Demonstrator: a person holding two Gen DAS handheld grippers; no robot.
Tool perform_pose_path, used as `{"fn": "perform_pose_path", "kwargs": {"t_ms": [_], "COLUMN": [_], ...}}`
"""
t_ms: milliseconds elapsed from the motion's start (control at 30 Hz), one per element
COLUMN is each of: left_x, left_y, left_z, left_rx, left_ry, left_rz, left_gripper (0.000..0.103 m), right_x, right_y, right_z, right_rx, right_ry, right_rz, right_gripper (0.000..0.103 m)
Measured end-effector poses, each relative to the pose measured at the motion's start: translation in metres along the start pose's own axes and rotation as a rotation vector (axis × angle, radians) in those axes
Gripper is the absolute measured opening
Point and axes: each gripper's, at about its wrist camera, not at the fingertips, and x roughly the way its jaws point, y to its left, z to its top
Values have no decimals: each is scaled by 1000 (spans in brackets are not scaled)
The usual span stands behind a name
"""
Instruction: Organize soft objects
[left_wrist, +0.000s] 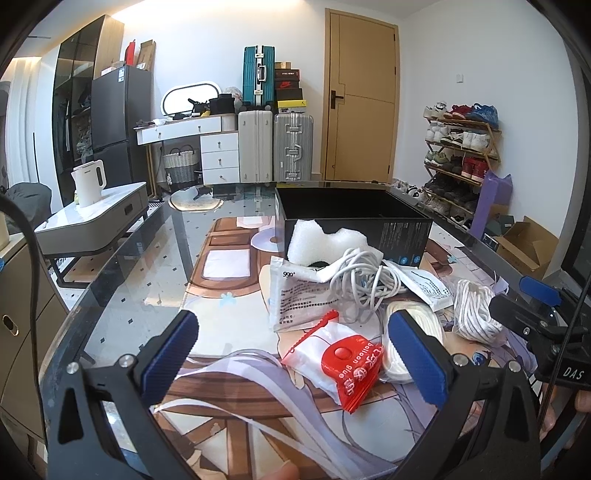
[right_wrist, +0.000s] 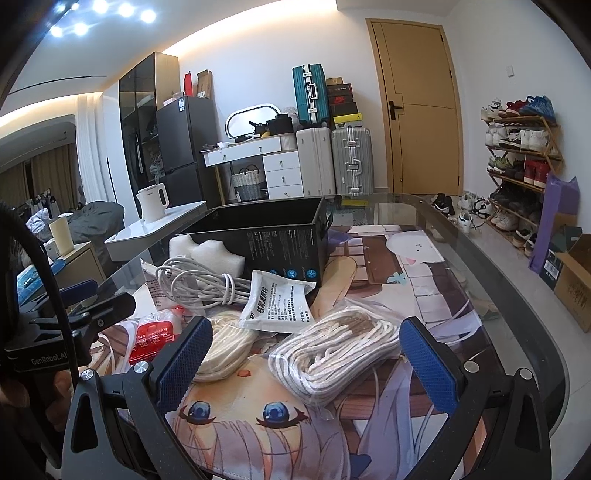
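A pile of soft items lies on the printed mat in front of an open black box. A red and white balloon glue bag lies between the fingers of my open left gripper. Behind it are a white sachet, a coiled white cable and white foam. My right gripper is open around a bagged white rope bundle. A cream rope coil and a second sachet lie to its left.
The glass table carries an anime-print mat. A low side table with a white kettle stands to the left. Suitcases, a dresser and a door are behind; a shoe rack and cardboard boxes are at the right.
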Motion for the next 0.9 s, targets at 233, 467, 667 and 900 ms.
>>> {"fn": "perform_pose_path", "kwargs": {"t_ms": [233, 467, 667, 900], "left_x": [3, 7, 11, 15], "left_y": [0, 2, 5, 4], "left_z": [-3, -6, -8, -11], "left_rx": [6, 6, 3, 12], "left_ry": [5, 18, 36, 66], "left_rz": [3, 5, -5, -21], "left_gripper": [103, 103, 103, 103], "right_x": [3, 10, 16, 29], "right_y": [-1, -5, -11, -20], "right_z": [3, 4, 5, 5], "right_rx": [-10, -8, -10, 50], "right_ry": [20, 64, 108, 171], "right_rz": [-9, -41, -85, -60], "right_gripper": [103, 103, 103, 103]}}
